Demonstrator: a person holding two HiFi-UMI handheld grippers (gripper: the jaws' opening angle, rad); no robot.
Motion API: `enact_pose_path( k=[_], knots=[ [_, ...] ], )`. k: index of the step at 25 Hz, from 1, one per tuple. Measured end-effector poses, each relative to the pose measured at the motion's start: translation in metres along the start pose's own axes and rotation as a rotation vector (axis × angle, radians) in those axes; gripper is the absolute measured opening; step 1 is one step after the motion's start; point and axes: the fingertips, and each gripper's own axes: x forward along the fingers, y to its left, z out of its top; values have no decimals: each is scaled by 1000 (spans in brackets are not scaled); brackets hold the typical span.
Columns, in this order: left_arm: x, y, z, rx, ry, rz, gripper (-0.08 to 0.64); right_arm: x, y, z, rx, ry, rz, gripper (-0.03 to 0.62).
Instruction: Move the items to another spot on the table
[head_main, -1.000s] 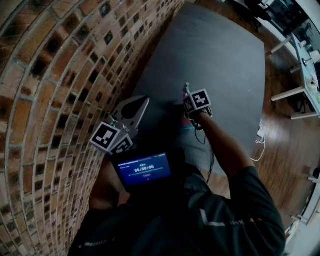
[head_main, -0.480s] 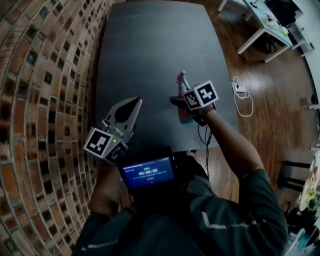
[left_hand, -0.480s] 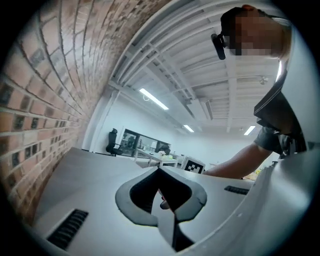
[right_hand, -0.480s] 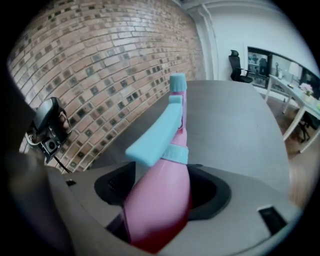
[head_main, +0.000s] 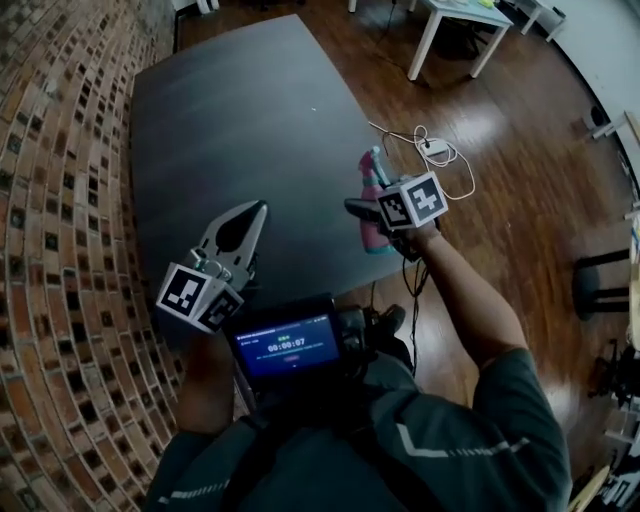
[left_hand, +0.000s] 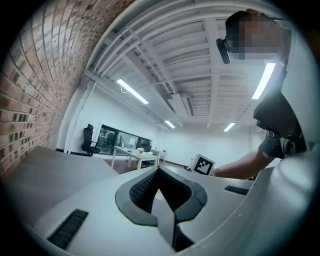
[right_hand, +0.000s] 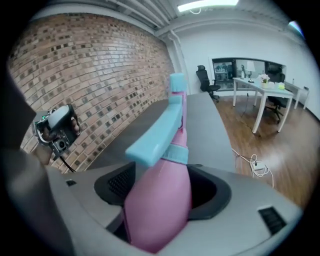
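A pink spray bottle (head_main: 373, 228) with a light blue trigger head hangs above the near right edge of the dark table (head_main: 240, 110). My right gripper (head_main: 366, 212) is shut on its body. In the right gripper view the bottle (right_hand: 167, 170) fills the space between the jaws and its nozzle points away toward the table (right_hand: 200, 115). My left gripper (head_main: 256, 207) hovers over the table's near left part, fingertips together and nothing in them. In the left gripper view its jaws (left_hand: 161, 172) meet at the tips and point out level into the room.
A brick wall (head_main: 60, 200) runs along the table's left side. A white cable with an adapter (head_main: 432, 150) lies on the wooden floor to the right. A white desk (head_main: 455, 12) stands at the back. A screen device (head_main: 285, 345) sits on the person's chest.
The head view has swung round. My right gripper has carried the bottle up and over to the table's right edge. The left gripper moved along with it, still shut.
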Motion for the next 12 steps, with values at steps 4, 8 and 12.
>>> enact_pose_path(
  k=[4, 8, 12],
  knots=[
    [47, -47, -11, 14, 10, -13, -6, -56, -56, -17, 19, -52, -34, 330],
    [99, -98, -21, 17, -4, -28, -6, -112, -114, -39, 28, -93, -48, 330],
    [140, -155, 15, 4, 8, -37, -6, -202, -143, -29, 28, -137, -62, 330]
  ],
)
